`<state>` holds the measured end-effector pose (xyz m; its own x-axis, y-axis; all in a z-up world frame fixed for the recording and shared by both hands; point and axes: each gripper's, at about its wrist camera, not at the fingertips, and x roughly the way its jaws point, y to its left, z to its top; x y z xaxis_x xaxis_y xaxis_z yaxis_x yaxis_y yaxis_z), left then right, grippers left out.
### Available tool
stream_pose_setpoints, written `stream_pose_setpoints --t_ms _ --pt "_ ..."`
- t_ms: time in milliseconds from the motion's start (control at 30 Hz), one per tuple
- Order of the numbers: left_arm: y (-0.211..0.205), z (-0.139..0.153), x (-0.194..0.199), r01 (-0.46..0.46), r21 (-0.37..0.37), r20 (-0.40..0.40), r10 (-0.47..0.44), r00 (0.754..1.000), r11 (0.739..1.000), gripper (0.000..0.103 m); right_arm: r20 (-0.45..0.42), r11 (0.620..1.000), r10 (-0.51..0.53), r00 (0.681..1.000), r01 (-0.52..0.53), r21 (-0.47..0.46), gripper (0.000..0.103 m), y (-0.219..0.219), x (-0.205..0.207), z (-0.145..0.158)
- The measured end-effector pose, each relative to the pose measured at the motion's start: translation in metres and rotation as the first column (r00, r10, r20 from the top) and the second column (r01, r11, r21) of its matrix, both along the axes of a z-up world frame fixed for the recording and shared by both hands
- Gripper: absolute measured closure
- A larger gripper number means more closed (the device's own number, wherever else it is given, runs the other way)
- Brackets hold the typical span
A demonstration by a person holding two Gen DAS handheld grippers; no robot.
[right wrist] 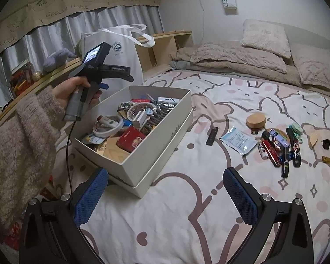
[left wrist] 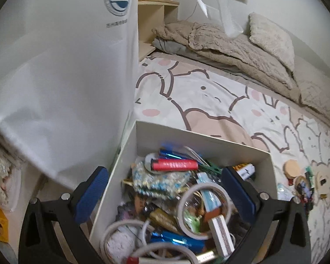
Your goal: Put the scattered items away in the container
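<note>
Two blue-padded fingers of the left gripper (left wrist: 165,189) frame the left wrist view, jaws spread wide and grasping nothing. Between and below them sits the white cardboard box (left wrist: 209,139), its near end cut off by the frame edge. Inside is a blurred jumble: a red lighter (left wrist: 175,165) toward the far end, a roll of white tape (left wrist: 205,211) by the right finger, a blue foil packet (left wrist: 178,242) nearest; much else cannot be told apart. The left finger hangs outside the box's left wall, before a white tote bag (left wrist: 61,77). Right of the right finger, scattered items (left wrist: 303,182) lie partly cut off on the bed sheet (left wrist: 209,101).

In the right wrist view, the right gripper (right wrist: 165,189) is likewise released, only sheet between its fingers. Beyond the left finger stands the box, a hand (right wrist: 72,92) in a fuzzy sleeve (right wrist: 22,145) holding the left gripper over it, its fingers hidden behind its body. Beyond the right finger lie a cork lid (right wrist: 255,121), a foil sachet (right wrist: 238,140) and dark tubes (right wrist: 277,149).
</note>
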<state>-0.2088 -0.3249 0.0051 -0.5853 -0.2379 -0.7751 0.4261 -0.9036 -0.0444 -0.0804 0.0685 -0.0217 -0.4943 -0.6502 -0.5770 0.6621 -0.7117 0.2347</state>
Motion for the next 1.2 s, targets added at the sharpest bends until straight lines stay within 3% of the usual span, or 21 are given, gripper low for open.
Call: stream_pose_setpoints --t_ms 400,733,1200 --pt "0.042 0.042 0.062 0.111 -0.021 -0.120 -0.112 0.986 0.994 0.000 -0.050 0.999 -0.013 0.999 0.011 -0.039 0.000 -0.002 0.010 0.026" --pt "0.090 0.080 0.142 0.194 -0.121 -0.262 -0.220 0.940 0.974 0.000 -0.078 0.997 -0.038 0.996 0.032 -0.071 0.000 0.007 0.026 0.040" --pt "0.140 0.082 0.237 0.255 -0.165 -0.362 -0.299 0.883 0.953 0.000 -0.134 0.995 -0.053 0.990 0.041 -0.093 0.000 0.028 0.058 0.054"
